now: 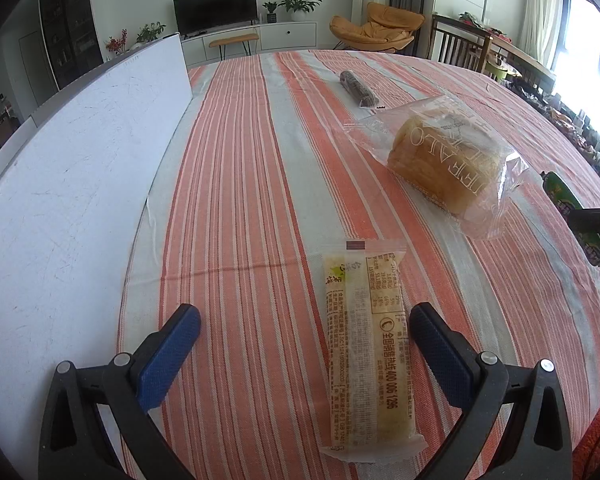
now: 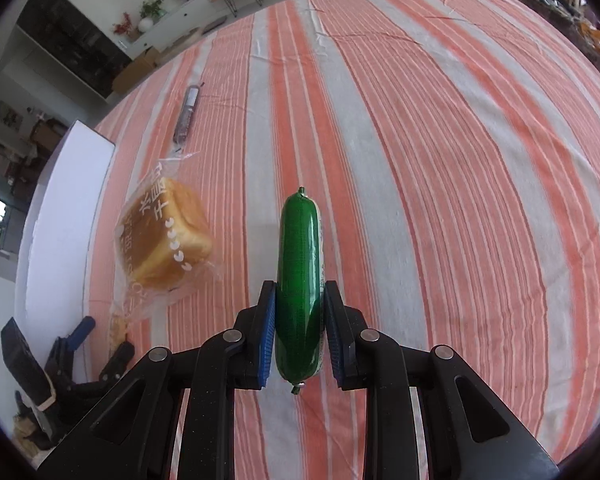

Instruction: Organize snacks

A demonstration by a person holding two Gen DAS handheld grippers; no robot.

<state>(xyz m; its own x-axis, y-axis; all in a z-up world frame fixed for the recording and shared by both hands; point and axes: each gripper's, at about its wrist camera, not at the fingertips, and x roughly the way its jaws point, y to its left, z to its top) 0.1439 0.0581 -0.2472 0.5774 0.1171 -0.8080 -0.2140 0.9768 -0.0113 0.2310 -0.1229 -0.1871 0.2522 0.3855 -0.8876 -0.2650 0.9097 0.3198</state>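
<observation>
The right gripper (image 2: 299, 330) is clamped on a green sausage (image 2: 300, 280): its blue pads press the sausage's lower half from both sides, and the sausage runs straight along the line of the fingers, with its far tip reaching well out past them and its near knotted end poking out just behind the pads. It hangs above the orange-and-white striped tablecloth (image 2: 440, 160). In the left wrist view the same sausage (image 1: 568, 200) shows at the right edge, with a black finger crossing it.

The left gripper (image 1: 306, 332) stands with its jaws wide apart over the cloth. A flat yellow snack packet (image 1: 360, 344) lies lengthwise on the cloth between the two blue pads (image 1: 168, 356), nearer the right-hand one; neither pad touches it.

Beyond it, to the right, sits a loaf of bread in a clear bag (image 1: 448, 160), and farther back a dark roll-shaped snack (image 1: 358, 88) lies just beside the bag's far corner. A white board (image 1: 80, 160) stands along the left side of the table. In the right wrist view the bread (image 2: 164, 236) lies to the left of the held sausage, apart from it.
</observation>
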